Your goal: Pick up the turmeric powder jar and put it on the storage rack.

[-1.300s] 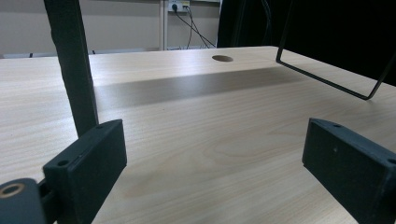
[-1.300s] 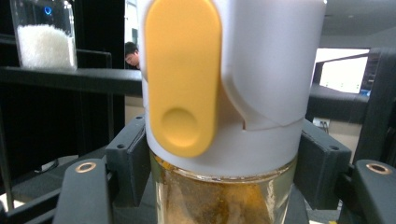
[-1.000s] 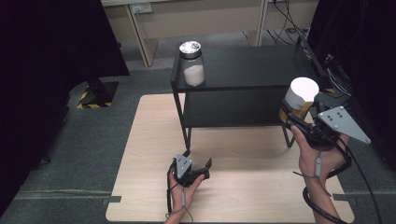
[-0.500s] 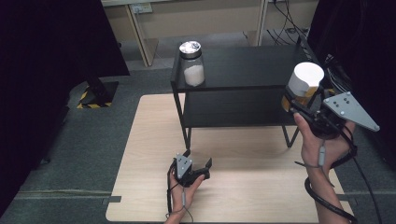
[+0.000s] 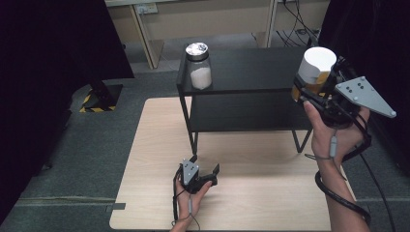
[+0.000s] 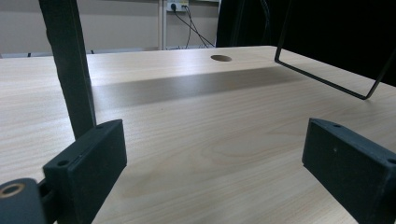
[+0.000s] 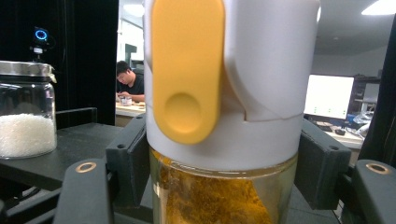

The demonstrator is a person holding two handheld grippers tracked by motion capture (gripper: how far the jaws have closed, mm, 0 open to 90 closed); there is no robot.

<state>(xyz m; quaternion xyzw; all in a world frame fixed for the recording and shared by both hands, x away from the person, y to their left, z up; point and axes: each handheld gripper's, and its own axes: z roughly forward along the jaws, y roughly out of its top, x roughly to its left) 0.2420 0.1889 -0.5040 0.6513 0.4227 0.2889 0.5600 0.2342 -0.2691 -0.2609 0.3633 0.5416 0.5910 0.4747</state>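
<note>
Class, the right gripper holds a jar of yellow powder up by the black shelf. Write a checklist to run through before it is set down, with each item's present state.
1. Right gripper fingers clamp the yellow-powder jar: ok.
2. Jar upright: ok.
3. White lid on: ok.
4. Bare space on the shelf top away from the glass jar of white grains: ok.
5. Left gripper open on the table, out of the way: ok.
6. Lid latched: cannot tell.

The high view looks forward and down on the surface point(image 5: 145, 145); the gripper views sit low, sharing the black shelf point(image 5: 251, 67).
</note>
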